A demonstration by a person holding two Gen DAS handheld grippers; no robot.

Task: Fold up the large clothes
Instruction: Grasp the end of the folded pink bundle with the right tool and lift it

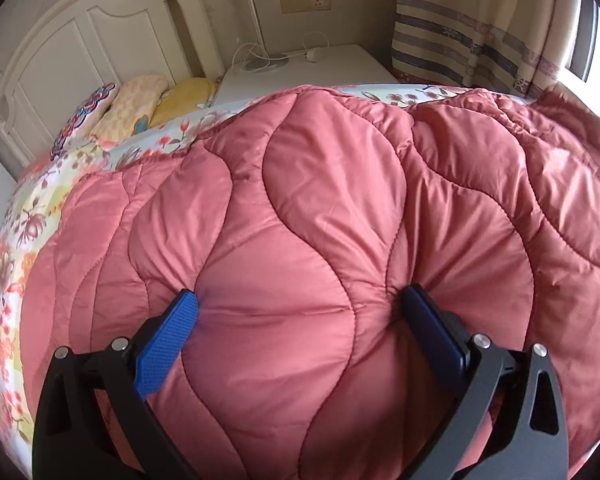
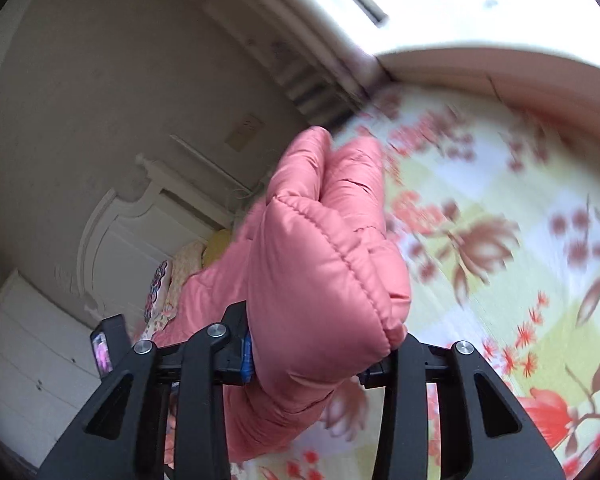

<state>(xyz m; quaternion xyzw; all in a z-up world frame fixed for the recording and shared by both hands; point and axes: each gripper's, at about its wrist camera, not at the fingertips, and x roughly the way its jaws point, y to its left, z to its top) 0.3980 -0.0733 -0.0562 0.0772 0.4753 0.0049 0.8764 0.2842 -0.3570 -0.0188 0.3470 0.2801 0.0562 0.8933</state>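
At the far left, a white panelled wooden headboard point(image 1: 56, 52) is seen, with a row of patterned pillows point(image 1: 132, 104) laid against it. A flower-printed bedsheet in yellow, white and red point(image 1: 8, 248) covers the bed. Over most of it is spread a salmon-pink quilted padded garment point(image 1: 320, 208), puffy and slightly glossy, stitched in long wavy seams into soft bulging lobes. The left gripper point(image 1: 300, 300), black-framed with ribbed blue pads point(image 1: 168, 340), is pressed down into this padding with its jaws set wide; the fabric is dimpled at both tips and a broad bulge lies between them, not pinched. Further right, a white bedside cabinet point(image 1: 340, 64) with coiled white cables is placed against a beige wall bearing a socket plate point(image 1: 304, 0), and a striped curtain point(image 1: 472, 32) hangs beside a bright window.

In the right wrist view, the right gripper point(image 2: 320, 356) is closed narrowly on a thick folded edge of the same garment point(image 2: 320, 260), which is lifted clear of the blurred sheet point(image 2: 500, 240).
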